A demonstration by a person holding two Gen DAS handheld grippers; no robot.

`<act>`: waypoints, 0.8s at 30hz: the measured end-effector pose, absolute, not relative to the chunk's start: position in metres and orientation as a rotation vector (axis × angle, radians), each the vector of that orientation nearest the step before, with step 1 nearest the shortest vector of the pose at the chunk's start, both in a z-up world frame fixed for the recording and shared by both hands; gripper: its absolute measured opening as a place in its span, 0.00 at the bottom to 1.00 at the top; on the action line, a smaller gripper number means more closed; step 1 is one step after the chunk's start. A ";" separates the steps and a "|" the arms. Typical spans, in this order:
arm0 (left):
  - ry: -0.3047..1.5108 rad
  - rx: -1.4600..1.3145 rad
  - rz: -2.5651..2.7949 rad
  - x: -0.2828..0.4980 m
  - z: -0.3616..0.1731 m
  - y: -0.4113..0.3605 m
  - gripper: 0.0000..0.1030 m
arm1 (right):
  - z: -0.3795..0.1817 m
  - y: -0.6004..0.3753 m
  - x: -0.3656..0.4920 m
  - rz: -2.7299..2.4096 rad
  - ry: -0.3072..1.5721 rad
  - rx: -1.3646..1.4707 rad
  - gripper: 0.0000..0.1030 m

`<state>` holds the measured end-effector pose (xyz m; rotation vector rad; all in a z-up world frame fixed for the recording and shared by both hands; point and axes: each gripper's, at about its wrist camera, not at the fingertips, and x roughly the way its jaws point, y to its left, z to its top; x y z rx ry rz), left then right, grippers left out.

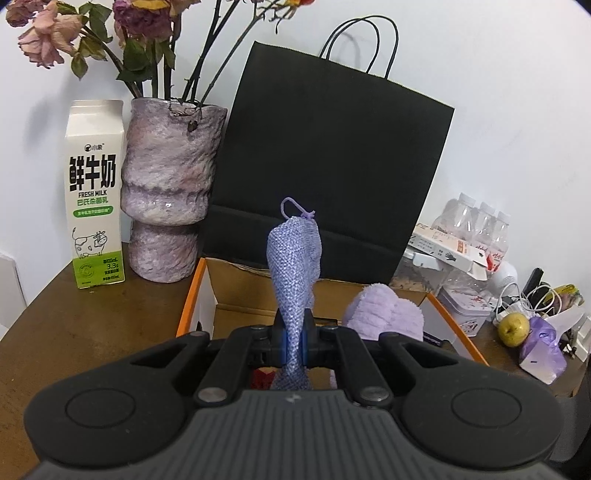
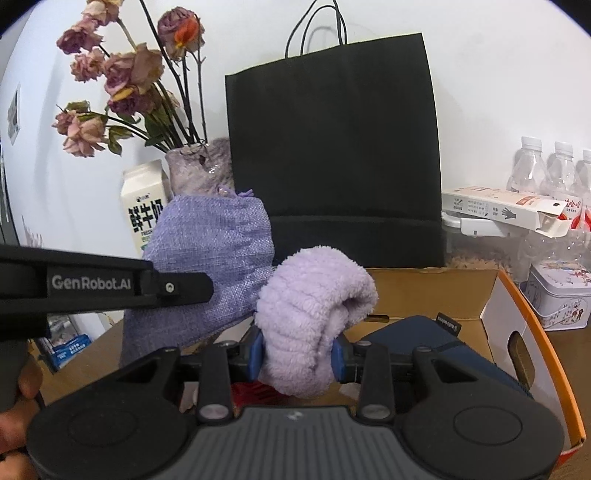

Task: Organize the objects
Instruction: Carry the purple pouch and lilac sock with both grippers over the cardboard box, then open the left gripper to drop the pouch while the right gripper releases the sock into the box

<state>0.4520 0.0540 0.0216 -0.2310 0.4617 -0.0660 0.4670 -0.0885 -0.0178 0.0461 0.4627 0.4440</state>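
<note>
Black paper forms the largest item, a carrier bag (image 1: pixel 332 155) with cord handles standing upright against the white wall at the back of the brown wooden desk (image 1: pixel 74 332). In front of it sits an open cardboard box (image 2: pixel 436 291), plain brown inside, white outside with an orange rim; it holds a dark navy fabric case (image 2: pixel 443 343) and something red, partly hidden under the grippers.

Left of the bag stands a mottled purple-grey vase (image 1: pixel 166 184), rough-surfaced and waisted, holding dried roses (image 1: pixel 48 33) on dark stems. A white and green fresh milk carton (image 1: pixel 96 192) stands just beside the vase.

Task items: a lavender woven drawstring pouch (image 1: pixel 295 266), coarse-knit, flat and tapering downward, with a knotted cord loop at its top. The left gripper (image 1: pixel 294 341) has its jaws closed tight on the pouch's lower end, holding it upright above the box's near edge. A pale purple fleece cloth (image 2: pixel 314 317), thick, bunched and ribbed, is clamped between the jaws of the right gripper (image 2: pixel 297 356), also above the box, just right of the pouch.

To the right, clutter crowds the desk: clear plastic bottles (image 2: pixel 554 166), a long white carton (image 2: pixel 506 208), a printed tin (image 2: pixel 557 295), white cables (image 1: pixel 532 299), a yellow-green apple (image 1: pixel 513 328) and a purple plastic bag (image 1: pixel 543 339).
</note>
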 end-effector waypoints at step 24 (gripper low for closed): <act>0.460 -0.195 -0.032 0.465 0.015 0.055 0.79 | -0.020 -0.083 0.468 0.370 0.454 -0.055 0.86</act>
